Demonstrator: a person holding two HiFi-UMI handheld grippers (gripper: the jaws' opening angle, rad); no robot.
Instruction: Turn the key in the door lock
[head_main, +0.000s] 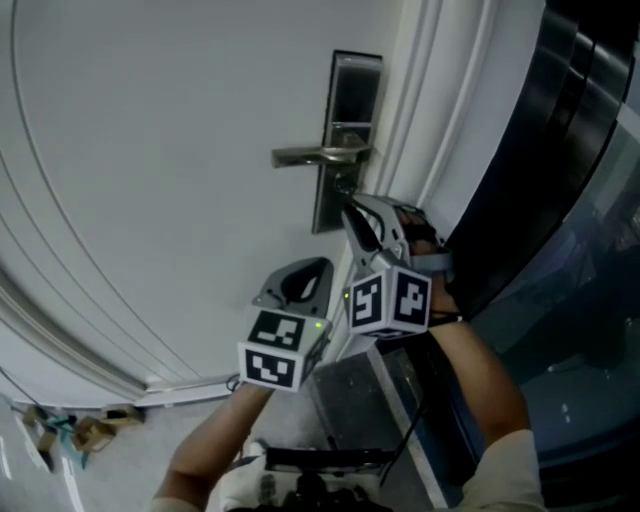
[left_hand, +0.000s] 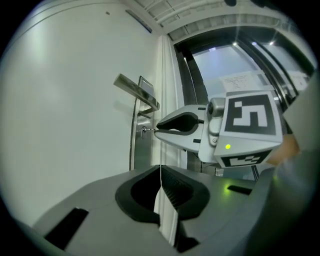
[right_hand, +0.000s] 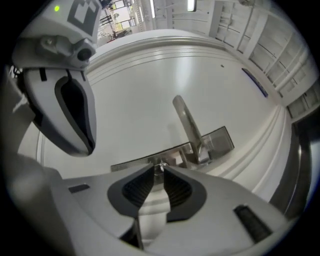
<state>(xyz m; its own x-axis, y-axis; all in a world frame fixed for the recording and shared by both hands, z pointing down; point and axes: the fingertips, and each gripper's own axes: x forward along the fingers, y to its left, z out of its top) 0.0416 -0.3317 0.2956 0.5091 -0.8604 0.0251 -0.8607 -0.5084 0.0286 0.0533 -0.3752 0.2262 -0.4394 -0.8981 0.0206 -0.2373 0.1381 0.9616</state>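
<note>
1. The key (right_hand: 160, 168) sits in the keyhole of the lock plate (right_hand: 220, 142), below the lever handle (right_hand: 187, 120) on the white door (right_hand: 150, 75). Only its small metal head sticks out.
2. My right tongs (right_hand: 160, 173) point level at the door with the jaws a little apart. The key's head is just at their tips, and I see no pad pressing on it, so I read them as open and not gripping.
3. My left tongs (left_hand: 160, 169) are closed with nothing in them. They hang beside and behind the right ones, well apart from the lock.
4. As I judge it, the key is small, light, stiff, smooth metal. It will not bend or break easily, but the pads could slip off such a thin head once the lock resists.
5. I would take hold across the two flat faces of the head. The pads should go deep enough to cover most of it, not just the outer edge.
6. The turn should be a roll about the key's own line. Any sideways pull would lever the shaft in the keyhole and may bind it.
7. The handle is near, just above the key, so I would keep the body of the tongs clear of it during the roll.
</note>
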